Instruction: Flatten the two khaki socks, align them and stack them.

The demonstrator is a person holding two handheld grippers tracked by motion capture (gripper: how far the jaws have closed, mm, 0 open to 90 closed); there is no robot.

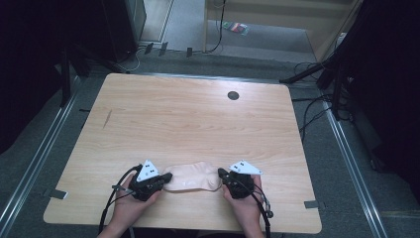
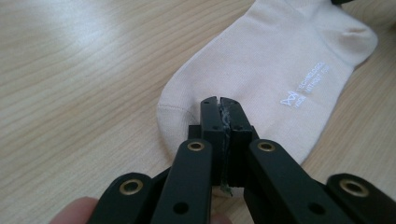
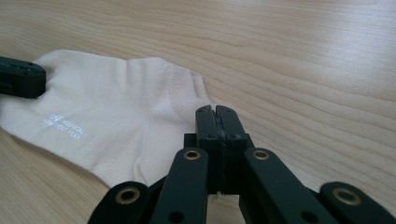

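A pale sock [image 1: 192, 177] is lying flat on the near edge of the wooden table [image 1: 198, 119], between the two hands. The left gripper [image 2: 219, 103] is sitting clenched over the sock's toe end, while the right gripper [image 3: 215, 112] is sitting clenched at the cuff end; whether cloth is pinched between either pair of jaws I cannot tell.
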